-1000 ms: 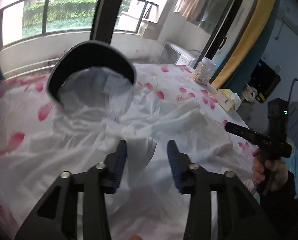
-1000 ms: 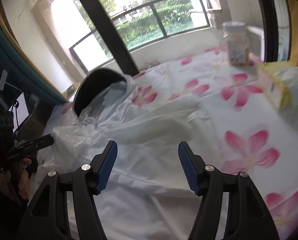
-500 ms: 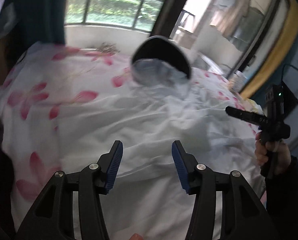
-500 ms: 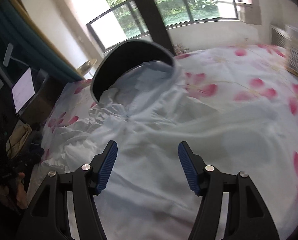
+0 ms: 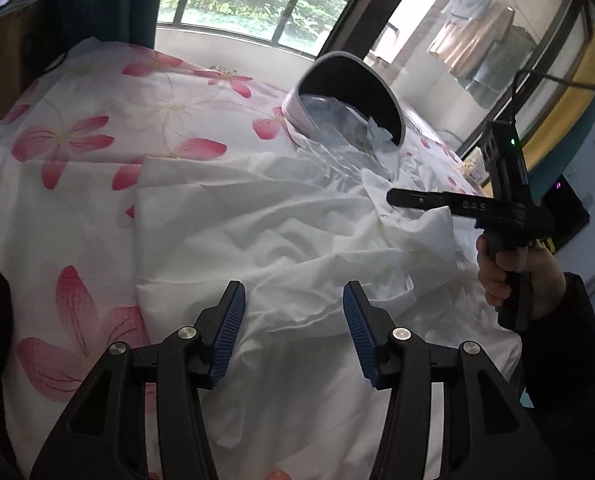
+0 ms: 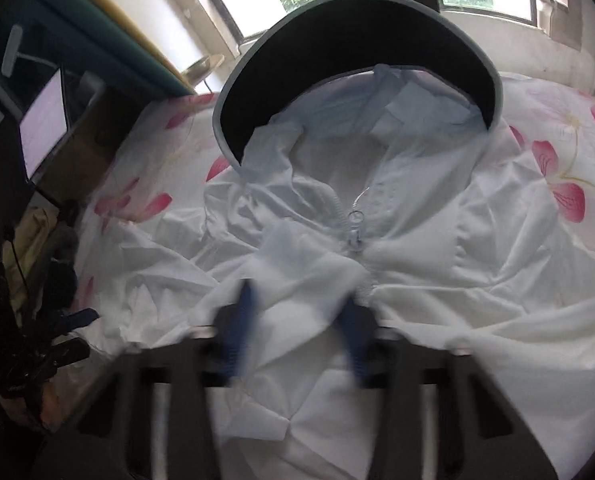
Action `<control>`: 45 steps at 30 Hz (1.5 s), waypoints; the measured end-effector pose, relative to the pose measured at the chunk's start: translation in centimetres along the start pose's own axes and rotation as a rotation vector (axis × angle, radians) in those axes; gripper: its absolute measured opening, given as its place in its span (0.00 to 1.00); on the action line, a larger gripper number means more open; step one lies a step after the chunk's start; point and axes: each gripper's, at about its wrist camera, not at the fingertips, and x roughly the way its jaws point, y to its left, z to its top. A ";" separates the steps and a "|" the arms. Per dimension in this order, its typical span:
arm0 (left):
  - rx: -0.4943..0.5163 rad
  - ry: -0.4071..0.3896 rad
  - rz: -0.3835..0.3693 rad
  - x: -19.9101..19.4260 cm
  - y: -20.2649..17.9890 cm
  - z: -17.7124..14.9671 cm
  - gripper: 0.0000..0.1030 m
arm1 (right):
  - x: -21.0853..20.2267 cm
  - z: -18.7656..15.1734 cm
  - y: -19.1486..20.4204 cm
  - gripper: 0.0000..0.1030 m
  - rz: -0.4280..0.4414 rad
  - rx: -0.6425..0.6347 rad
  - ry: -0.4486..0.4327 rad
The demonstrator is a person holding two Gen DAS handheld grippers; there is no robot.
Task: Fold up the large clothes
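Observation:
A white hooded jacket (image 5: 277, 220) lies crumpled on the flowered bedsheet (image 5: 77, 200), its dark-brimmed hood (image 5: 357, 92) at the far end. My left gripper (image 5: 293, 320) hovers open over the jacket's near left part, nothing between its pads. In the right wrist view the jacket (image 6: 437, 280) shows its hood (image 6: 337, 40) and zipper pull (image 6: 355, 228) straight ahead. My right gripper (image 6: 297, 312) is blurred, its jaws closing around a raised fold of white cloth just below the zipper. From the left wrist view the right gripper (image 5: 393, 198) sits side-on over the jacket's right part.
A person's hand (image 5: 513, 276) holds the right gripper at the bed's right edge. A lit screen (image 6: 43, 128) and clutter stand beside the bed's left side. Windows and a railing lie beyond the hood. Bare sheet (image 6: 557, 140) spreads on both sides of the jacket.
Both hands swept sideways and lower over the jacket. The left jaws widened slightly. The right gripper came up close under the hood and its jaws narrowed around a fold of cloth.

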 end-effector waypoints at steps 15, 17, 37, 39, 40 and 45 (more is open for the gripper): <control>0.042 0.068 0.043 1.9 -1.4 -0.8 0.52 | -12.0 -0.8 -3.0 0.04 -0.125 0.029 -0.313; 0.050 0.074 0.051 2.0 -1.8 -1.0 0.52 | -13.7 -1.8 -4.1 0.04 -0.146 0.060 -0.345; 0.214 0.069 0.021 3.0 -10.0 -0.1 0.52 | -17.4 -10.8 -13.2 0.76 -0.217 0.295 -0.348; 0.217 0.084 0.009 3.8 -10.6 -0.3 0.52 | -17.9 -10.9 -13.2 0.76 -0.216 0.296 -0.354; 0.218 0.091 0.008 4.1 -10.7 -0.4 0.52 | -18.2 -10.9 -13.0 0.76 -0.208 0.286 -0.365; 0.201 0.107 0.024 4.8 -10.5 -0.5 0.52 | -17.4 -9.3 -11.0 0.75 -0.192 0.212 -0.336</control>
